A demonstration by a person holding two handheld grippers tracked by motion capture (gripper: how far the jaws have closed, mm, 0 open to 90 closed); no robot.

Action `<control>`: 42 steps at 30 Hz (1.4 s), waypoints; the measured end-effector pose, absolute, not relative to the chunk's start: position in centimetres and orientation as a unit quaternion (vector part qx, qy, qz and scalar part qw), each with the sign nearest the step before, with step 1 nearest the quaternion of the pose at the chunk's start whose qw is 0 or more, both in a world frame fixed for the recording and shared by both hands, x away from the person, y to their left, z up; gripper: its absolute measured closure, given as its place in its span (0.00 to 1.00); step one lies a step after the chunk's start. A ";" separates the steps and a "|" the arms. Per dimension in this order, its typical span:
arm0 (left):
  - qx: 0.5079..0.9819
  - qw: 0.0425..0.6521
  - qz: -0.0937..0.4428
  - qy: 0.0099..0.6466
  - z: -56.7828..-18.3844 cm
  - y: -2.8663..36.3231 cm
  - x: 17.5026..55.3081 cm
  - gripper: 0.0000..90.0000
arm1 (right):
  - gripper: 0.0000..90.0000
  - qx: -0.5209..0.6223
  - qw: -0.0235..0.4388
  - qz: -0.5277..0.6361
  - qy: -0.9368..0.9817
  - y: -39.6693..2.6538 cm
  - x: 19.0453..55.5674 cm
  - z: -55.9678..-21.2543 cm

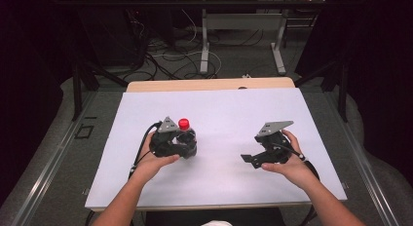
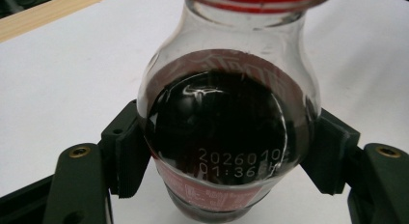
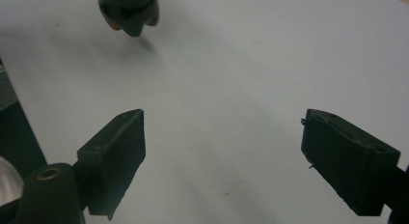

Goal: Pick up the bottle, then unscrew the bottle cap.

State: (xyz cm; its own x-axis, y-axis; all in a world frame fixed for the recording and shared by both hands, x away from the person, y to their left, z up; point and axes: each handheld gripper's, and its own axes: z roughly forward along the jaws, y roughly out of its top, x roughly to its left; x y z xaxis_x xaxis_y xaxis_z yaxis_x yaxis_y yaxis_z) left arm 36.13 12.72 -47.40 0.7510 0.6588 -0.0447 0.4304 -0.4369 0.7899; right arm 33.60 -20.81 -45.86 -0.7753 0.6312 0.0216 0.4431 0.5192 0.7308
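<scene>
A small clear bottle [image 1: 185, 134] with dark drink and a red cap [image 1: 183, 122] sits between the jaws of my left gripper [image 1: 184, 147], left of the table's middle. In the left gripper view the pads [image 2: 126, 151] press on both sides of the bottle [image 2: 226, 113], just above its red label. My right gripper [image 1: 249, 160] is held at the right, pointing left toward the bottle. Its jaws stand apart in the right gripper view [image 3: 222, 156] with only white sheet between them. The bottle's dark base [image 3: 129, 11] shows at the top of that view.
A white sheet [image 1: 219, 109] covers the table, with a strip of wooden edge [image 1: 209, 84] along the far side. Beyond it are grey floor, loose cables [image 1: 170, 60] and the legs of another table [image 1: 204, 46].
</scene>
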 end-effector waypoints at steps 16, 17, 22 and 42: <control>0.854 0.435 0.099 0.267 -46.9 8.6 32.9 0.33 | 0.31 0.225 0.117 0.393 0.884 -16.5 32.7 -40.7; 0.854 0.437 0.095 0.265 -46.9 8.5 32.7 0.33 | 0.31 0.221 0.112 0.394 0.885 -16.4 32.6 -40.5; 0.860 0.432 0.084 0.259 -47.0 7.9 32.2 0.33 | 0.33 0.219 0.104 0.389 0.889 -15.8 32.5 -39.9; 0.868 0.430 0.084 0.235 -47.8 6.2 30.9 0.33 | 0.42 0.180 0.102 0.373 0.904 -14.2 32.2 -38.1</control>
